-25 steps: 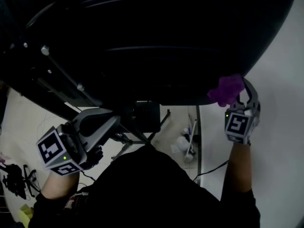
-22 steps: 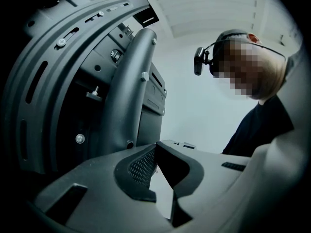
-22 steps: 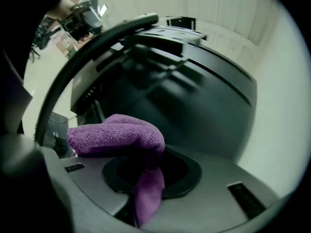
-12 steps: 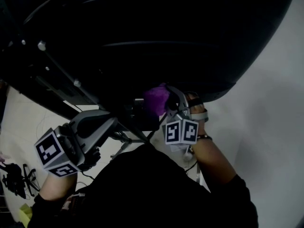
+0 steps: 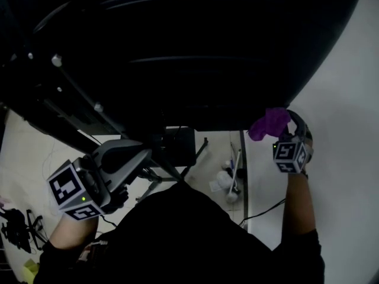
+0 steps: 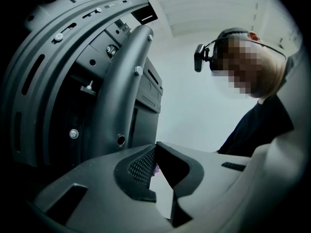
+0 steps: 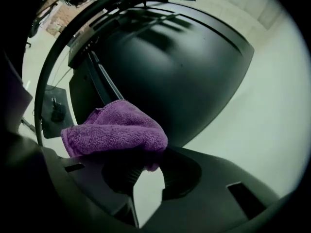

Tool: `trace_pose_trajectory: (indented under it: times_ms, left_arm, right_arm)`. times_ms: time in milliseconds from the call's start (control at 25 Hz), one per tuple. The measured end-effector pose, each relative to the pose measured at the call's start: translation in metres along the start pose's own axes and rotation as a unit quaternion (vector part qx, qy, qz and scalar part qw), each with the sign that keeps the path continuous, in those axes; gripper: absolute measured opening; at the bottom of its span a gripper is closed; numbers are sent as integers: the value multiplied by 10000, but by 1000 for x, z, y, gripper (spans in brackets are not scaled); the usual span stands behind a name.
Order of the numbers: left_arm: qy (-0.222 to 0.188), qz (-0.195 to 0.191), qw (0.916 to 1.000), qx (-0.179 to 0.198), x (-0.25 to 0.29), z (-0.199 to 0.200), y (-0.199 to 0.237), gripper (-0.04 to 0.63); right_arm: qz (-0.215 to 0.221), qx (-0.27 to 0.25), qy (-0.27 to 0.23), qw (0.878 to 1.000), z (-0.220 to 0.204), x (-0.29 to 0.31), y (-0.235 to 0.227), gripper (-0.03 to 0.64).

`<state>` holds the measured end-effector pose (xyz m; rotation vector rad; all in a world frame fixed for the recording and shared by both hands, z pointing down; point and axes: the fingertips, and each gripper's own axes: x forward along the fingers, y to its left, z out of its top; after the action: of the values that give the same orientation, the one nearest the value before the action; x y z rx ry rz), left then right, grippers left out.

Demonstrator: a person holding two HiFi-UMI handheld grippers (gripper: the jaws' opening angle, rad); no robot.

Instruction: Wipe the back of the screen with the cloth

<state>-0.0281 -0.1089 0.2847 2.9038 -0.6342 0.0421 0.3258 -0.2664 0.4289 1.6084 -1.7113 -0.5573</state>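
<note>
The screen's black, curved back (image 5: 195, 46) fills the top of the head view and shows again in the right gripper view (image 7: 170, 67). A purple cloth (image 5: 268, 123) lies against its lower right edge, bunched in my right gripper (image 5: 283, 130), which is shut on the cloth (image 7: 116, 127) with the jaws (image 7: 146, 160) just beneath it. My left gripper (image 5: 137, 152) hangs low at the left, below the screen and apart from it. In the left gripper view it (image 6: 155, 149) is shut with nothing held, next to the grey mounting bracket (image 6: 124, 86).
The screen's metal stand arms (image 5: 77, 87) run down at the left, and a black box (image 5: 179, 144) with thin legs sits under the screen. Small white items (image 5: 227, 179) and a cable lie on the floor. Dark gear (image 5: 18, 226) lies at lower left. Pale floor (image 5: 349, 147) lies to the right.
My right gripper swept the cloth left to the screen's lower middle, then back right to the lower right edge. The left gripper has barely moved.
</note>
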Motion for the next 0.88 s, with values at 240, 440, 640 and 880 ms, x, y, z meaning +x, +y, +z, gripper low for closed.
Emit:
trace_pose_trajectory:
  times_ms: [240,440,640,880]
  left_arm:
    - [-109,20,9999,25,-12,4,3,-6]
    - [-302,43,9995,36,-36,12,14,-6]
    - [-471,-14,9989,21,-73,15,20,-6]
    - [-493,16,9988,49,-136,5,42,-6]
  right_arm:
    - [-89,523,189,9984,-19,-16,-10,86]
    - [980,699,-1420,9825,99,-81,43,86]
    - [2508,2041,-2082,9231,187,-133,122,86]
    - [3299,3064,-2037,8694,252,-163,184,86]
